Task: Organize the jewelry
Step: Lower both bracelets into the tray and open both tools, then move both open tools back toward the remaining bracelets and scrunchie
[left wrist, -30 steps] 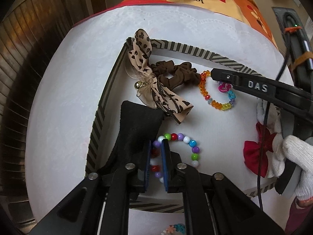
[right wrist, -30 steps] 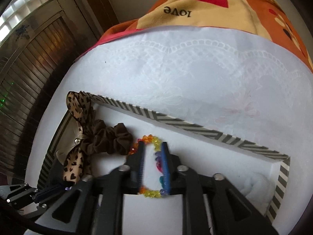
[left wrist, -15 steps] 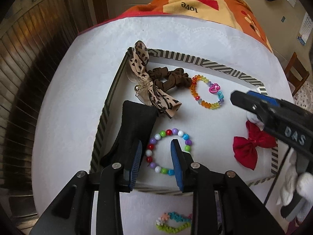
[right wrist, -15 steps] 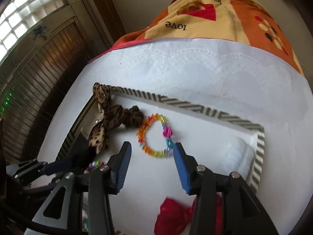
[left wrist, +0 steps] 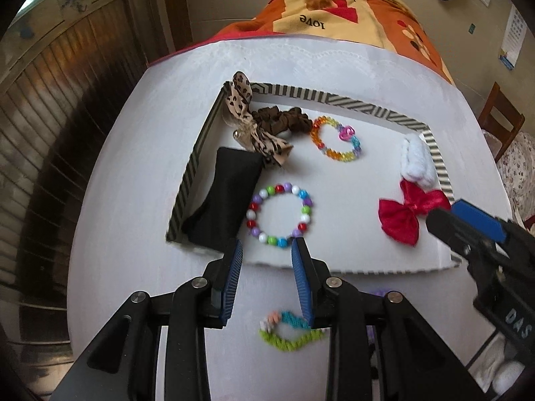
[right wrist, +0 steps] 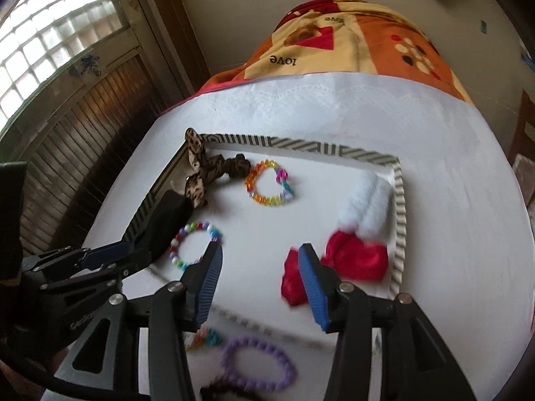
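Presently, the left gripper [left wrist: 265, 260] hangs over the near edge of the shallow white tray with a black-and-white striped rim [left wrist: 334, 98]; its blue-padded jaws stand apart with nothing between them. The right gripper [right wrist: 257, 267] is likewise spread and empty, its jaws having just been opening; it hangs above the tray's near right part.

Nearest, outside the tray on the white embossed table cover [left wrist: 133, 167], lie a braided green, teal and pink band [left wrist: 287, 330] and a lilac bead bracelet [right wrist: 259, 364]; a dark fuzzy item at the bottom edge of the right wrist view cannot be identified.

Inside the tray, near the front, a multicoloured round-bead bracelet [left wrist: 279, 214] lies flat, just beside a black fabric pouch [left wrist: 224, 193] set along the left rim. To the right, a red satin bow [left wrist: 406, 215] lies close to the right rim, touching a white fluffy scrunchie [left wrist: 416, 160] that rests against that rim.

Farther back, an orange and yellow translucent bead bracelet with a pink charm [left wrist: 336, 142] lies apart from both grippers. Beside it sits a dark brown fabric scrunchie [left wrist: 281, 120], overlapped by a leopard-print ribbon bow [left wrist: 247, 117] that leans on the far left corner of the rim.

Beyond the white cover, an orange and cream printed blanket [left wrist: 334, 10] covers the far end of the surface.
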Demonstrator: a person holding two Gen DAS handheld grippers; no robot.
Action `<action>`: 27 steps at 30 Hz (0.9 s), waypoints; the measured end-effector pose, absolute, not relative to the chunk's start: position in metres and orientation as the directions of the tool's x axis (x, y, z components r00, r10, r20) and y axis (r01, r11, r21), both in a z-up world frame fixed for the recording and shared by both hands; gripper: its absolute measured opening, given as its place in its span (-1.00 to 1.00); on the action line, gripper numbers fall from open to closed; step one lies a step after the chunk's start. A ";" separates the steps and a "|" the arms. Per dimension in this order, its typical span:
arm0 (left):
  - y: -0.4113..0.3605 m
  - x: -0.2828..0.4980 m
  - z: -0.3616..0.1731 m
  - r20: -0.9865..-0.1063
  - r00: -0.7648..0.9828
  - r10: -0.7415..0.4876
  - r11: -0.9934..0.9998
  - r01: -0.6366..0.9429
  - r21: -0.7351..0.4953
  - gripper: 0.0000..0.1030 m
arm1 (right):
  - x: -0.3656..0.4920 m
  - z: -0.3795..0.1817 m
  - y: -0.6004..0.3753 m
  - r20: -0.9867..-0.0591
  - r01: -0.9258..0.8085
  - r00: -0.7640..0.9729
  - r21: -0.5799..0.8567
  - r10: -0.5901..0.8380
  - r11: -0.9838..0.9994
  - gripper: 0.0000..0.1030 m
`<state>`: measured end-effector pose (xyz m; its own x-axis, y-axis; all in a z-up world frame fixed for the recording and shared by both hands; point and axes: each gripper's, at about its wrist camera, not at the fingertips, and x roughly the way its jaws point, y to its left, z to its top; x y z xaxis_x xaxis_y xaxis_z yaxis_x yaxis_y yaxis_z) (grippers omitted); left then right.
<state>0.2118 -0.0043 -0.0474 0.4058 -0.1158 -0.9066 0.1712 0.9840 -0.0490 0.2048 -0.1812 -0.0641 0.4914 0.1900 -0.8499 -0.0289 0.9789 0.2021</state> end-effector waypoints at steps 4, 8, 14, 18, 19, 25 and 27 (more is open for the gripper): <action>-0.007 0.190 -0.044 -0.902 0.417 -0.111 0.984 0.172 -0.042 -0.61 | 0.180 -0.061 -0.182 -0.848 -0.016 0.494 0.208 0.189 0.978 0.08; -0.009 0.170 -0.039 -0.895 0.434 -0.107 0.984 0.177 -0.031 -0.61 | 0.153 -0.060 -0.186 -0.851 -0.004 0.489 0.217 0.191 0.976 0.10; -0.009 0.140 -0.033 -0.882 0.462 -0.095 0.985 0.173 -0.016 -0.61 | 0.119 -0.053 -0.190 -0.847 -0.004 0.498 0.211 0.185 0.977 0.11; -0.006 0.124 -0.030 -0.878 0.471 -0.088 0.986 0.164 -0.011 -0.61 | 0.101 -0.050 -0.190 -0.846 -0.011 0.498 0.214 0.191 0.977 0.14; -0.006 0.120 -0.029 -0.876 0.475 -0.086 0.987 0.161 -0.010 -0.61 | 0.097 -0.049 -0.189 -0.846 -0.014 0.498 0.213 0.192 0.977 0.14; -0.005 0.099 -0.025 -0.871 0.486 -0.067 0.988 0.153 0.009 -0.61 | 0.075 -0.045 -0.185 -0.843 -0.038 0.501 0.208 0.199 0.977 0.15; -0.005 0.092 -0.023 -0.868 0.491 -0.067 0.988 0.151 0.009 -0.61 | 0.068 -0.043 -0.184 -0.840 -0.045 0.505 0.203 0.198 0.978 0.15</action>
